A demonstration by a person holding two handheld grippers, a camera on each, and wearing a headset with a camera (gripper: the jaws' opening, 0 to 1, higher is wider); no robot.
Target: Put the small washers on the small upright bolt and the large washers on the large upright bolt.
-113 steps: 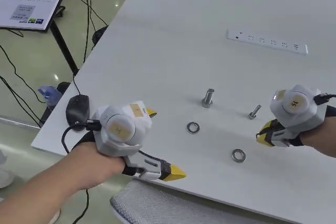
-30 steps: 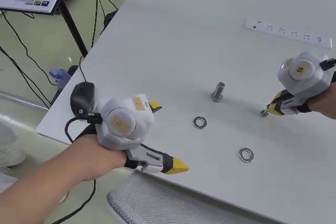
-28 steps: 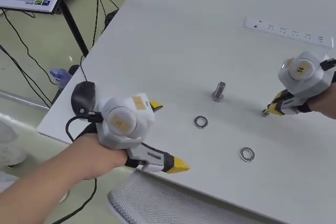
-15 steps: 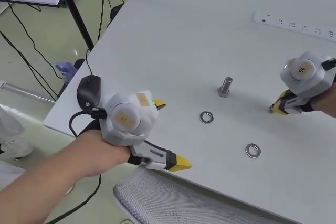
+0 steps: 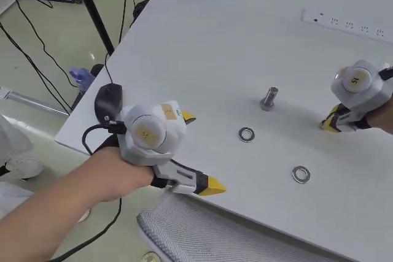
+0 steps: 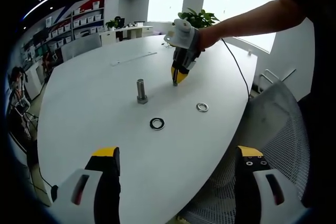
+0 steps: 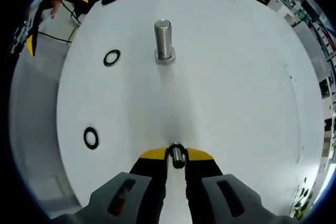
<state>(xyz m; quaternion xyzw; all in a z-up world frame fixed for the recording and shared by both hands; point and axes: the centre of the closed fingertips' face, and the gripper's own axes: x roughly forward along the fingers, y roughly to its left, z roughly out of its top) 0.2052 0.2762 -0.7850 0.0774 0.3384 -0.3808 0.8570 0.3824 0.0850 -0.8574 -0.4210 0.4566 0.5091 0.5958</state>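
While the right gripper [image 7: 177, 152] pinches the small bolt [image 7: 177, 157] on the worktop [image 7: 236, 77], an uneven release may topple it; the left gripper [image 6: 177, 153] is spread, near two washers [image 5: 246, 134].

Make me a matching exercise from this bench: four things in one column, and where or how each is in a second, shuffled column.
1. large upright steel bolt
2. small steel bolt
3. left gripper
4. white power strip

A. open, at the near edge of the white table
B. lying along the table's far side
C. standing free on the table
D. clamped by the right gripper

Pairs: 1-C, 2-D, 3-A, 4-B
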